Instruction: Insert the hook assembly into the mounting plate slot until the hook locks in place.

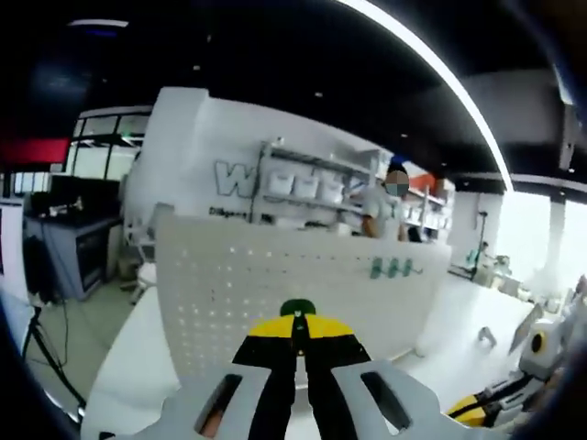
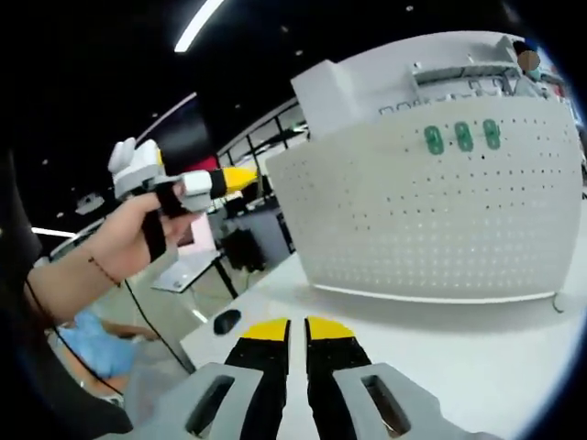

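The left gripper (image 1: 295, 341) has its yellow tips pressed together on a small green piece (image 1: 297, 307) that sticks out just above them; I judge this to be the hook assembly, though most of it is hidden. Straight ahead of these tips stands the white perforated mounting plate (image 1: 275, 284), upright on the white worktop (image 1: 459, 321), near its far edge; the plate's face is turned toward the gripper, so the coming move is, in my judgement, a forward push along the gripper's own axis into a slot. Three green hooks (image 1: 392, 268) already sit in a row in the upper part of the plate. In the right gripper view the left gripper (image 2: 240, 178) is held by a hand (image 2: 138, 234) and points at the plate (image 2: 440, 211); it is the nearer one. The right gripper (image 2: 295, 332) has its tips nearly touching with nothing between them, low over the worktop (image 2: 440, 357), apart from the plate.
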Available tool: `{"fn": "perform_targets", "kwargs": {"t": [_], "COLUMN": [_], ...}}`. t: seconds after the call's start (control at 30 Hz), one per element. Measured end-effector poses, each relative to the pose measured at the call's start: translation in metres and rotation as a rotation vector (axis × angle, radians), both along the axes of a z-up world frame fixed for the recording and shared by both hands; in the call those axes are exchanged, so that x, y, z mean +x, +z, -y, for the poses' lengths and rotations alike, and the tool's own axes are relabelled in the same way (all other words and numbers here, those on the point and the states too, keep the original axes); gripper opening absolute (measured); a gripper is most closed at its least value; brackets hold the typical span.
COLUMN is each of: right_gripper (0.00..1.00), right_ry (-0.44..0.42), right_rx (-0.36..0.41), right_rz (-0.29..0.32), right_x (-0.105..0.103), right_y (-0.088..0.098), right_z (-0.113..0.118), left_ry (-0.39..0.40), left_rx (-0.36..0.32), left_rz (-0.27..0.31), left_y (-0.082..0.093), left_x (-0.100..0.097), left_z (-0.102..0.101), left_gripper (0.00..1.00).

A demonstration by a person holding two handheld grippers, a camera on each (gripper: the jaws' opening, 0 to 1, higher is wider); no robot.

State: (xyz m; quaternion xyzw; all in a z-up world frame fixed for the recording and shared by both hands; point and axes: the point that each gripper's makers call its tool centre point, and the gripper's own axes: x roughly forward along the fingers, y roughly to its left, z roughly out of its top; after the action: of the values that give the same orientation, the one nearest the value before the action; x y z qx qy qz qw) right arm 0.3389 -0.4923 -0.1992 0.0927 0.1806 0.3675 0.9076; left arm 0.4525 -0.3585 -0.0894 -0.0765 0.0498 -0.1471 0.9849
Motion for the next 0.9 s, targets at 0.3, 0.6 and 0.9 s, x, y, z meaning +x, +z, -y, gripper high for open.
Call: {"fn": "perform_targets", "kwargs": {"t": [0.3,0.6,0.9], "right_gripper": [0.04,0.03,0.03], "right_ry": [0.008,0.012,-0.004], "right_rx": [-0.012,-0.023,-0.028], "right_rz": [-0.020,-0.037,-0.059], "right_x": [0.000,0.000,0.006], "right_y": [-0.008,-0.013,-0.019], "right_z": [0.000,0.003,0.008], "left_ry": [0.070,0.161,0.191], "left_rx": [0.069,0.107,0.046], "left_rz": [0.071,0.148,0.183], "left_y": [0.010,0.022,0.028], "left_x": [0.030,0.063,0.087], "left_z": [-0.013,-0.044,-0.061], "left_gripper": [0.01,0.01,0.01]}}
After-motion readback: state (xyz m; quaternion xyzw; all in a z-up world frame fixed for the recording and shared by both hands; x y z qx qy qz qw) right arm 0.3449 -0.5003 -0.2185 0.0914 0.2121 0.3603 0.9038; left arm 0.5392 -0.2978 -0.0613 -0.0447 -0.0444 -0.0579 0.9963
